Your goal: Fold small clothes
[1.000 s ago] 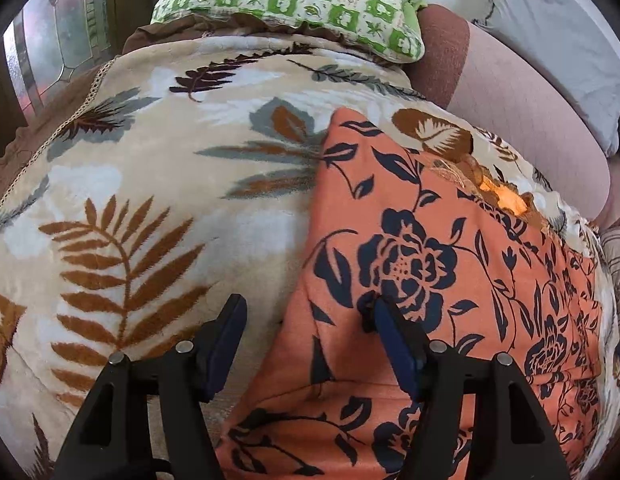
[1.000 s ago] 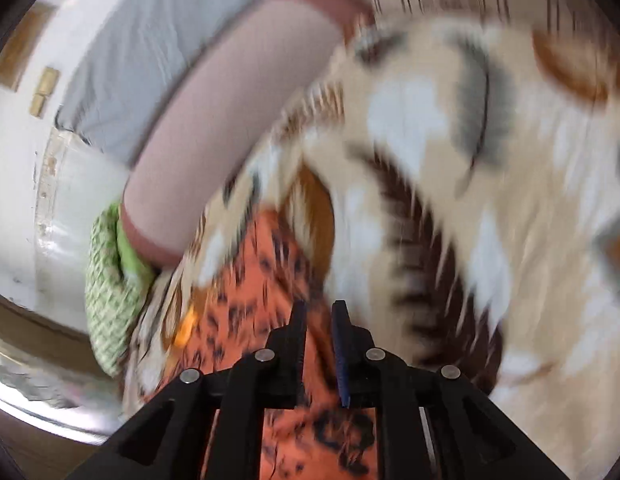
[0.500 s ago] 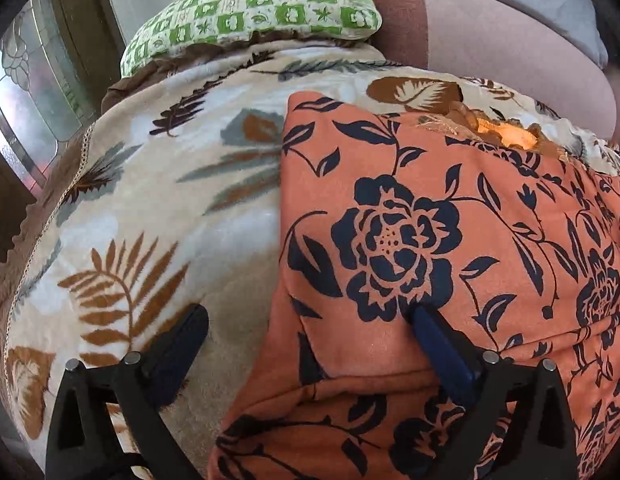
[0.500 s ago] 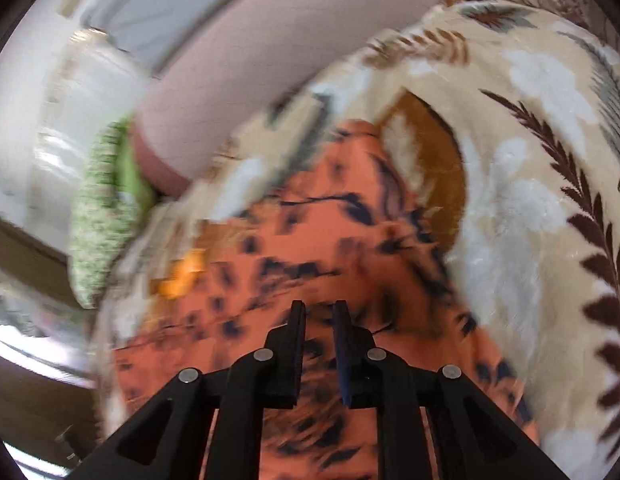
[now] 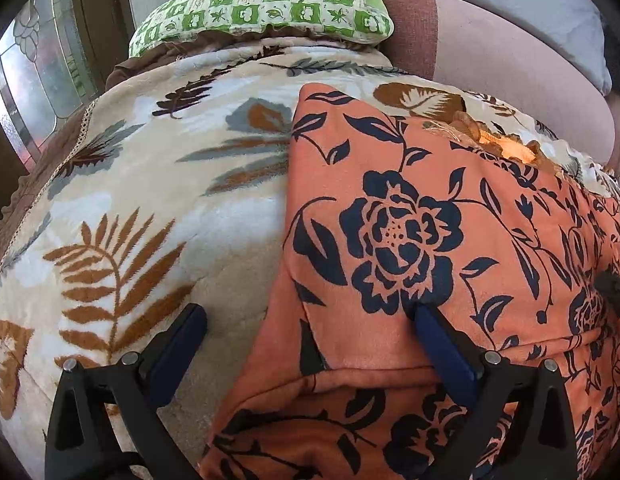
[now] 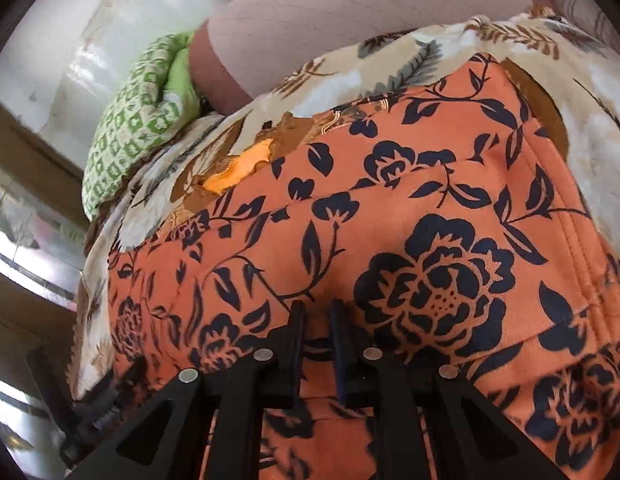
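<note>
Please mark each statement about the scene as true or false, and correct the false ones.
1. The left gripper has its jaws wide open. True.
2. The orange floral garment lies on a leaf-patterned blanket. True.
3. The green checked pillow lies on top of the garment. False: it sits apart from it, at the far end of the blanket.
4. The right gripper is spread as wide as the left one. False: its jaws stand nearly together, just over the garment.
5. The garment is plain, without any print. False: it carries dark flowers and leaves.
</note>
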The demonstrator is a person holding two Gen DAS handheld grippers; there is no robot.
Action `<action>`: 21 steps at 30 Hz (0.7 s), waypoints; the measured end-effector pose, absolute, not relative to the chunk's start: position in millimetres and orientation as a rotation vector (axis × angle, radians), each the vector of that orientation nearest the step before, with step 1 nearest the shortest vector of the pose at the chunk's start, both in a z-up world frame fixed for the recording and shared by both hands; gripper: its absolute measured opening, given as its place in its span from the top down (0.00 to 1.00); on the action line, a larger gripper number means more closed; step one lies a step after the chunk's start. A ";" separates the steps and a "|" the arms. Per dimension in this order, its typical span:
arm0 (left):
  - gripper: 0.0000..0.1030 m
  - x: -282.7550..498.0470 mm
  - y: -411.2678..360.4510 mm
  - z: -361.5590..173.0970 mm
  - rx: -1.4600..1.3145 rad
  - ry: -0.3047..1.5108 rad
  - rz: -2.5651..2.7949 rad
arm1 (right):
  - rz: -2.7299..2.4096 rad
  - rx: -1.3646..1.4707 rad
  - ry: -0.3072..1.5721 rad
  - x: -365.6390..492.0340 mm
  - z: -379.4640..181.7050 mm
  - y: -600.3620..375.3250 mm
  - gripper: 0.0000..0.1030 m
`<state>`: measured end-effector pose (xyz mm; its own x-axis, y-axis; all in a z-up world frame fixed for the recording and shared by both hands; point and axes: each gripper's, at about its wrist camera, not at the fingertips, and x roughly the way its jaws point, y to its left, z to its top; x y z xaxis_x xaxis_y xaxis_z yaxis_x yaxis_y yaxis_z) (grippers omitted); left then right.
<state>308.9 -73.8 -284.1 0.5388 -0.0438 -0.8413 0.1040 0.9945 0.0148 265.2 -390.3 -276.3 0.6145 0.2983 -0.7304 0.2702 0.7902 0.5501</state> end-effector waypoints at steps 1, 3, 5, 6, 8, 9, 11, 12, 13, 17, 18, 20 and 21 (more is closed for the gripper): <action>0.00 308.7 -74.1 -284.0 0.067 1.000 -0.088 | 0.039 0.678 0.888 262.9 -266.5 -389.4 0.84; 0.00 308.3 -74.4 -283.8 0.069 1.000 -0.087 | 0.040 0.635 0.842 263.0 -252.3 -384.6 0.84; 0.00 308.8 -74.7 -283.8 0.075 0.999 -0.084 | 0.074 0.608 0.800 266.5 -242.7 -374.0 0.84; 0.00 308.9 -75.2 -283.8 0.080 0.999 -0.082 | 0.098 0.601 0.788 271.0 -239.2 -367.8 0.84; 0.00 309.2 -75.4 -283.8 0.081 0.999 -0.081 | 0.114 0.570 0.814 286.2 -246.0 -352.2 0.84; 0.00 309.3 -75.6 -283.8 0.080 0.999 -0.081 | 0.112 0.553 0.875 296.9 -260.3 -345.6 0.84; 0.00 309.5 -75.7 -284.2 0.080 0.999 -0.081 | 0.097 0.557 0.912 301.4 -279.5 -340.7 0.84; 0.00 308.9 -75.7 -283.8 0.079 0.996 -0.081 | 0.097 0.576 0.883 297.9 -275.5 -342.3 0.85; 0.00 308.8 -75.9 -283.7 0.080 0.996 -0.080 | 0.099 0.596 0.924 297.0 -270.6 -344.0 0.85; 0.00 304.4 -79.0 -280.0 0.117 0.983 -0.062 | 0.150 0.658 0.879 260.9 -243.6 -359.2 0.84; 0.00 300.8 -80.8 -277.3 0.142 0.978 -0.053 | 0.145 0.662 0.845 242.5 -231.7 -366.8 0.84; 0.00 289.5 -81.2 -270.4 0.181 0.974 -0.058 | 0.153 0.686 0.797 215.1 -216.8 -381.0 0.84; 0.00 281.1 -79.6 -265.4 0.193 0.969 -0.072 | 0.158 0.706 0.764 194.6 -208.3 -391.8 0.84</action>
